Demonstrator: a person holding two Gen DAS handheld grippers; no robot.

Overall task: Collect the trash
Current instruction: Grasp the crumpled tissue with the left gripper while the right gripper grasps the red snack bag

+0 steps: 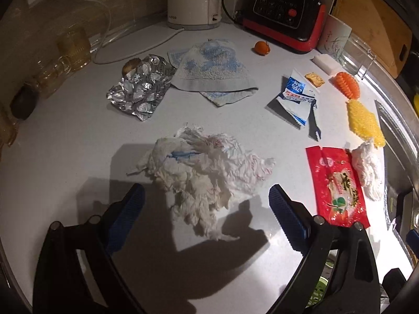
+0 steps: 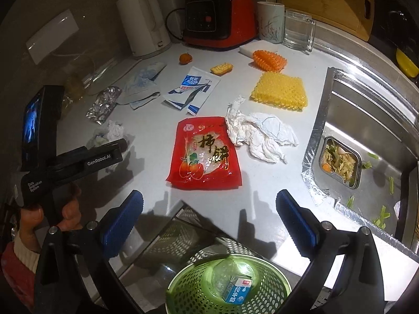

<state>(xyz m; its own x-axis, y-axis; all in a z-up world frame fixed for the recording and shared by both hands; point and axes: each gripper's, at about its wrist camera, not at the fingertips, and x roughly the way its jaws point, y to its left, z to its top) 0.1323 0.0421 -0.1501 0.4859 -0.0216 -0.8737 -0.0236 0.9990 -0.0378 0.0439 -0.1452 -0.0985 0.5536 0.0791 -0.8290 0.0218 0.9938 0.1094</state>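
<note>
Home kitchen, white countertop [image 2: 146,188], steel sink [image 2: 366,120], electric kettle [image 2: 142,21], cutting board [image 2: 327,0]

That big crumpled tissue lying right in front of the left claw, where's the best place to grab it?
Probably the tall bunched middle of the crumpled tissue, from above, one finger each side. It lies loose on the counter, with thin ragged edges that would likely tear or slip. The left gripper is open, straddling its near end.

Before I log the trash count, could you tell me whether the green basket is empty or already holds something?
Not empty: the green basket holds a small blue-and-white carton and some clear wrapping.
</note>
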